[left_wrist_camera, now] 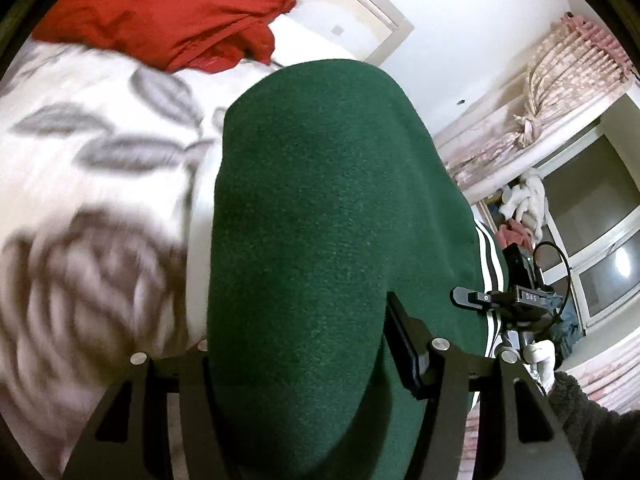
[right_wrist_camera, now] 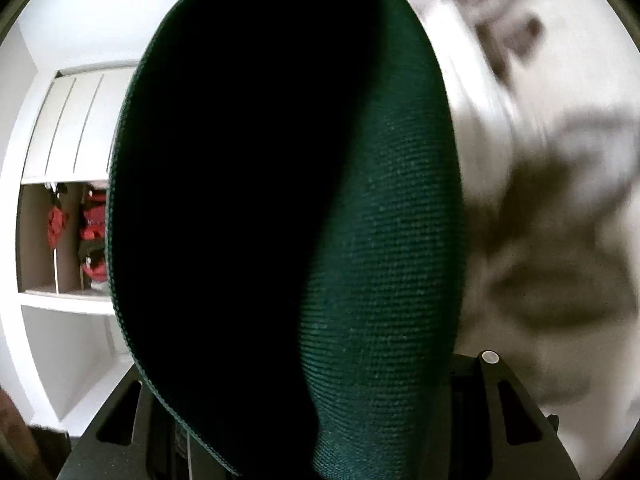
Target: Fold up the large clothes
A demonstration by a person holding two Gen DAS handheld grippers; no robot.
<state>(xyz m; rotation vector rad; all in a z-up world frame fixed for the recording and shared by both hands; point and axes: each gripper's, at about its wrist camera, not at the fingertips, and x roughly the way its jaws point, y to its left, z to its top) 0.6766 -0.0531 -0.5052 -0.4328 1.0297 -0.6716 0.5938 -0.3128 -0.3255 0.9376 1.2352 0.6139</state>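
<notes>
Garment: a dark green garment (left_wrist_camera: 320,208) of fleecy knit with white side stripes (left_wrist_camera: 486,256) fills the middle of both wrist views, lifted above a bed.
Left gripper: the left gripper (left_wrist_camera: 304,356) has its fingers standing on either side of a thick fold of the green cloth, which runs down between them; it appears closed on the fabric, with one dark pad (left_wrist_camera: 404,344) showing on the right.
Right gripper: the right gripper (right_wrist_camera: 316,420) is mostly hidden behind a hanging fold of the same garment, whose ribbed outer face and dark inside block the lens; the cloth drops between its fingers, so it seems clamped on it, though the fingertips are hidden.
Bed: a white bedspread (left_wrist_camera: 100,168) printed with grey leaves lies beneath, blurred; a red cloth (left_wrist_camera: 168,12) sits heaped at its far end.
Room: pink curtains (left_wrist_camera: 560,80) by a window; shelves (right_wrist_camera: 64,200) holding red items.
Risk, slipping: the bunched cloth could slide out of either grip if the two pull apart unevenly.
Risk, blind fold: fabric covers both lenses, so edges may be misaligned when laid down, leaving a crooked fold.
Risk, snagging: loose cloth could drag onto the red heap.
Writing: small letters, seemingly "DAS", on a black device (left_wrist_camera: 524,300) just beyond the garment; no brand is legible elsewhere.
</notes>
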